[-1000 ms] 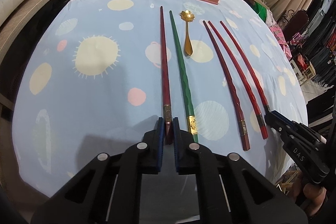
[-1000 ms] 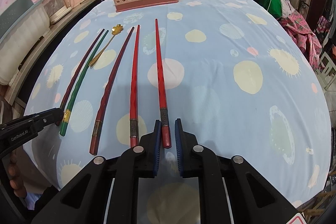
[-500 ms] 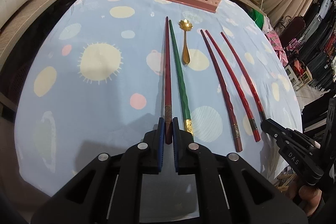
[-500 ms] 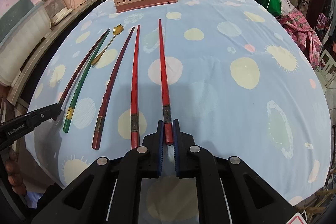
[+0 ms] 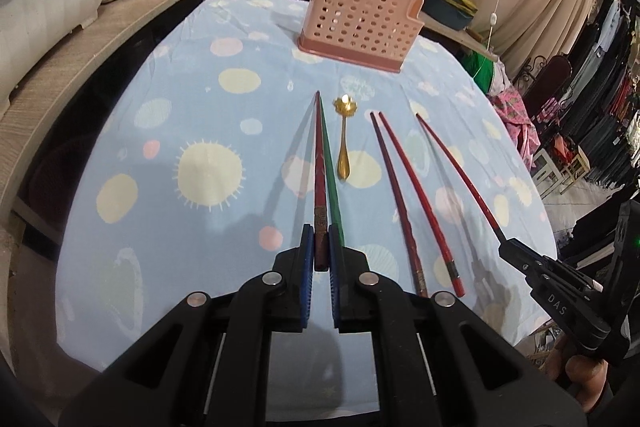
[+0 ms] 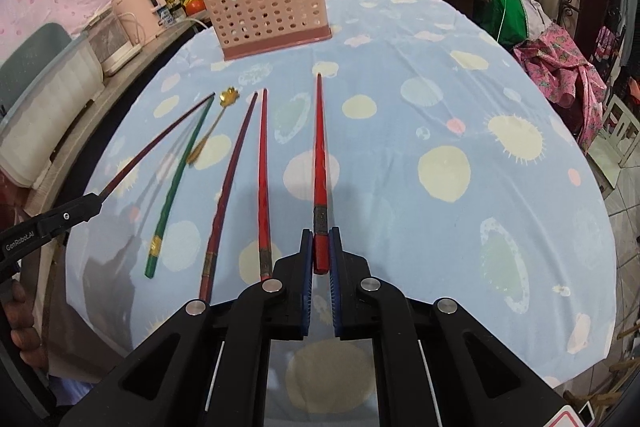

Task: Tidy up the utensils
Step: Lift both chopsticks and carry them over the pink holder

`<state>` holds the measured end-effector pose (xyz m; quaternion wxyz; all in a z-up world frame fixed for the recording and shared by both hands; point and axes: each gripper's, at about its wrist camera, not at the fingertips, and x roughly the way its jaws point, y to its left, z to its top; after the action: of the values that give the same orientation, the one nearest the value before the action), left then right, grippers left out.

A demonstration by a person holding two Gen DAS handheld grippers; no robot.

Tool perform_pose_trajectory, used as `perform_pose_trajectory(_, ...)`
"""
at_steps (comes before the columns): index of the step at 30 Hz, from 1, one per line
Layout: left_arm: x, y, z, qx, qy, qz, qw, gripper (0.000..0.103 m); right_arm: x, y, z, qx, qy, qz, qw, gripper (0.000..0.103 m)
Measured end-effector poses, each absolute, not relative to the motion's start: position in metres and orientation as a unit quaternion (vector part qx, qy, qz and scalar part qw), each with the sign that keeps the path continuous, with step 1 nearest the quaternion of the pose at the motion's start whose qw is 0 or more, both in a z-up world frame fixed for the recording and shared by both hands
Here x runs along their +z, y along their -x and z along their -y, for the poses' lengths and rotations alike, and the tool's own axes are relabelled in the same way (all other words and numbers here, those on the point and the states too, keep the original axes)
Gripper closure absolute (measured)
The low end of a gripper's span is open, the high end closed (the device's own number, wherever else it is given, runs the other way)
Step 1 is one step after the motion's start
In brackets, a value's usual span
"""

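The left gripper [image 5: 319,247] has its jaws pinching the butt of a dark red chopstick [image 5: 319,163]; the right gripper [image 6: 321,251] pinches a bright red chopstick [image 6: 320,155], its jaws having just closed on it; both sticks now hang off the bench [image 6: 400,187], shadows beneath, where a second ago they lay flat; so both pickups look done. The pink basket [image 5: 360,15] at the far edge shows nothing inside; the green chopstick [image 6: 176,179], spoon [image 5: 345,143] and two red ones stay on the cloth.

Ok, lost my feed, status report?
Left gripper shut on dark red chopstick. Right gripper shut on red chopstick. Pink basket ahead, path clear.
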<state>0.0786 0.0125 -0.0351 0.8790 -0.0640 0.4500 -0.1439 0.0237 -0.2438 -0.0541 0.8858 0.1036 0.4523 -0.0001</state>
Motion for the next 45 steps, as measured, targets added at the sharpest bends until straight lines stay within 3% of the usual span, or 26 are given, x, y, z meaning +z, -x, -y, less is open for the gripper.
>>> perform_pose_trajectory(19, 0.053, -0.116, -0.018, -0.143, 0.071, -0.35, 0.923, 0.096, 0.058, -0.059, 0.276, 0.017, -0.149, -0.32, 0.935, 0.096)
perform_pose_trajectory(45, 0.181, -0.235, 0.008, -0.153, 0.077, -0.202, 0.964, 0.096, 0.157, -0.185, 0.304, 0.029, -0.176, -0.197, 0.964, 0.096)
